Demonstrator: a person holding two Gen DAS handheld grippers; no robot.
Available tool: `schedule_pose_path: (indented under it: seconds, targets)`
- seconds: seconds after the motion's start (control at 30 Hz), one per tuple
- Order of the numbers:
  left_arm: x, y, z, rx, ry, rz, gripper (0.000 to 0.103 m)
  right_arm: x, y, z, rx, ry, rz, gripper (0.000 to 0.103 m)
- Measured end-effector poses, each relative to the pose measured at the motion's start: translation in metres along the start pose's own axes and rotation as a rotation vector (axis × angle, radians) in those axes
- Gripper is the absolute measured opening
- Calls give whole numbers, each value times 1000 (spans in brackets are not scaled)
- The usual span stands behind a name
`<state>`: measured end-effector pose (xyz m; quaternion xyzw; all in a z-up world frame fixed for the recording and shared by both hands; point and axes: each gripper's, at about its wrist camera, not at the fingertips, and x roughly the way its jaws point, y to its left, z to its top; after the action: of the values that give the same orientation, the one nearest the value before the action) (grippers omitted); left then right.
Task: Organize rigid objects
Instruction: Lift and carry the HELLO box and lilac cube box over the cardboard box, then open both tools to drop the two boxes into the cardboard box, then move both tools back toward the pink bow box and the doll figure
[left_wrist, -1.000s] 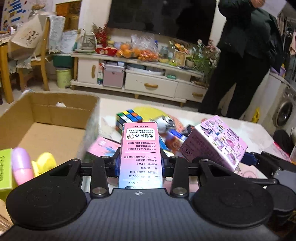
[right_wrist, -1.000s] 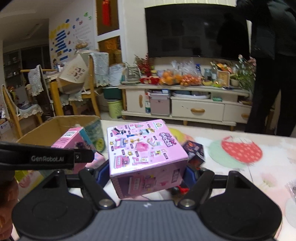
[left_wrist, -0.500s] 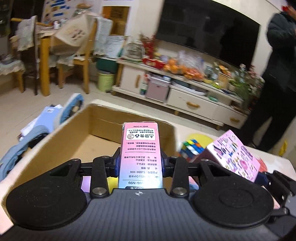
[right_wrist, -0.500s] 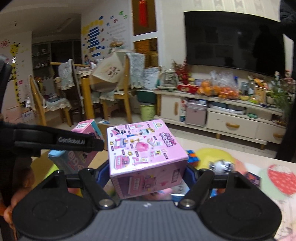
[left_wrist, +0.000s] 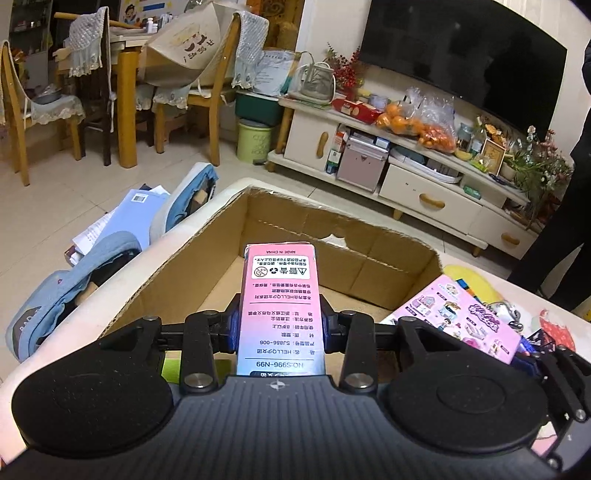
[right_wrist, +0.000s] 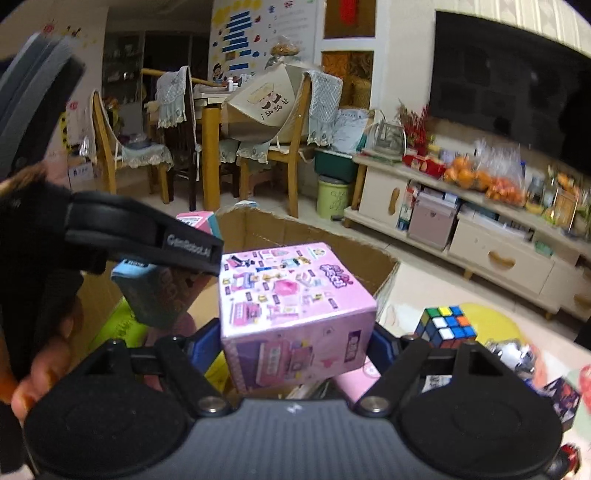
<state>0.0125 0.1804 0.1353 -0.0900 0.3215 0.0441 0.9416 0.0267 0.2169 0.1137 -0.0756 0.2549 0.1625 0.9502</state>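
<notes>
Pink boxes, two: slim box (left_wrist: 279, 295) clamped in left tongs (left_wrist: 279, 326), cube box (right_wrist: 295, 295) gripped by just-widening right tongs (right_wrist: 297, 341).

Both wrist cameras look forward and downward along their fingers, close over the carton (left_wrist: 332, 236), sharing it, the TV cabinet (right_wrist: 480, 236) and chairs beyond.

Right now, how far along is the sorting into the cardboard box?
Done: a green item already lies in the cardboard box. In hand: the left gripper holds a tall pink carton over the box; the right gripper's jaws have just been opening around the pink cube box. Left: the puzzle cube and other small toys on the table.
</notes>
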Motion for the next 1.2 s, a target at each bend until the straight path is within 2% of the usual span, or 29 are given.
schedule_pose_path:
  seconds: [0.03, 0.1, 0.13, 0.17, 0.23, 0.27, 0.33, 0.57, 0.77, 1.2]
  targets:
    - [-1, -1, 0, 3, -2, 3, 45, 0, 0, -1, 5, 8, 23, 81]
    - [-4, -2, -1, 9, -13, 17, 55, -4, 1, -4, 14, 19, 55, 83]
    - [-5, -2, -1, 13, -20, 25, 69, -6, 2, -5, 5, 17, 59, 84]
    - [-6, -2, -1, 16, -25, 31, 77, -9, 2, -4, -7, 15, 57, 84]
    - [-10, -5, -1, 20, -34, 33, 83, -19, 2, -8, -16, 7, 41, 84]
    - [-13, -6, -1, 18, -37, 27, 90, -24, 1, -11, -10, 1, 37, 84]
    - [-13, -8, -1, 21, -44, 6, 98, -35, -3, -18, 9, -7, 21, 89]
    - [-20, -24, -7, 78, -56, -15, 102, -71, -25, -39, 90, -47, -78, 91]
    - [-26, -29, -13, 120, -65, -26, 103, -86, -40, -54, 136, -61, -141, 91]
    - [-28, -33, -18, 191, -86, -44, 103, -98, -64, -78, 207, -76, -187, 91]
